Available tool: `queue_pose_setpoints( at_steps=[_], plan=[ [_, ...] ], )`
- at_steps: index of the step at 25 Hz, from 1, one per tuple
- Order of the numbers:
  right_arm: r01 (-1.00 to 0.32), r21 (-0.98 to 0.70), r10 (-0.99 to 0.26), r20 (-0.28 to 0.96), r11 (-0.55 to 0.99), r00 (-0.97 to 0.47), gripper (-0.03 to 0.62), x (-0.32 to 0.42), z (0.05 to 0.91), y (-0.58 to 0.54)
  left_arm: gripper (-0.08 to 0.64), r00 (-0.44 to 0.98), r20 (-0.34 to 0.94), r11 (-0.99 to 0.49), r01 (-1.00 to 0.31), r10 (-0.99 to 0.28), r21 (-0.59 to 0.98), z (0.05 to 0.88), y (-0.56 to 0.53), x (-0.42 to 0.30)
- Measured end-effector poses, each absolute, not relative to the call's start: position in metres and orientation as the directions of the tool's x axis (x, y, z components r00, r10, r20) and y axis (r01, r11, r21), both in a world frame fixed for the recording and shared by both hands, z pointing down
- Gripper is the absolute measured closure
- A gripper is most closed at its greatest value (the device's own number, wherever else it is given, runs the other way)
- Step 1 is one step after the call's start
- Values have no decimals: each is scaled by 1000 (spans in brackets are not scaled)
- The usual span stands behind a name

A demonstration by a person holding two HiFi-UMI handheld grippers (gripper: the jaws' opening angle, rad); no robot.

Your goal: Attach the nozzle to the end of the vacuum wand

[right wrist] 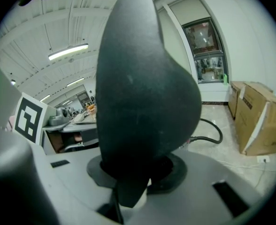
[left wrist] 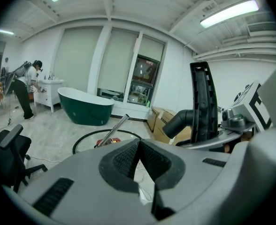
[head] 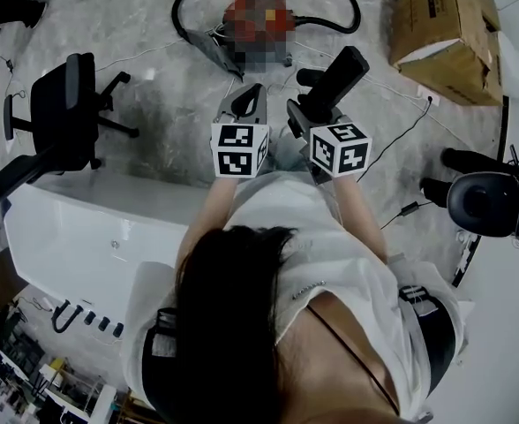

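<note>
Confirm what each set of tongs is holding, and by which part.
The right tongs are shut on the black nozzle, pinching its narrow lower end. The left tongs are shut with nothing between them.

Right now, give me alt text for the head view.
The right gripper holds a black nozzle beside the shut, empty left gripper, above a grey floor where a vacuum hose loops. Cardboard boxes sit at upper right.

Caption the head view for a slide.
Right gripper holds the black nozzle; left gripper shut, empty; vacuum on the floor.
</note>
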State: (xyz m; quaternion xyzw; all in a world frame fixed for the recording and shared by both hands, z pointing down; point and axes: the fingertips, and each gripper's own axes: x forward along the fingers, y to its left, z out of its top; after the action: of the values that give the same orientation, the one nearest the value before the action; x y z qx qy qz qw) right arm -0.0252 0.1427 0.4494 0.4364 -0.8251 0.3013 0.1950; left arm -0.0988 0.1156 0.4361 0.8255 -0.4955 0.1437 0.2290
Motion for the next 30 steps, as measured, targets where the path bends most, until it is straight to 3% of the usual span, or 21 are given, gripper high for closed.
queue_pose_setpoints(
  at_steps=[30],
  plan=[
    [-781,-366,-563,545,507,-621,482,-14,449,81,557,422,493,-381,-906,-761,186,446,38,-100]
  ],
)
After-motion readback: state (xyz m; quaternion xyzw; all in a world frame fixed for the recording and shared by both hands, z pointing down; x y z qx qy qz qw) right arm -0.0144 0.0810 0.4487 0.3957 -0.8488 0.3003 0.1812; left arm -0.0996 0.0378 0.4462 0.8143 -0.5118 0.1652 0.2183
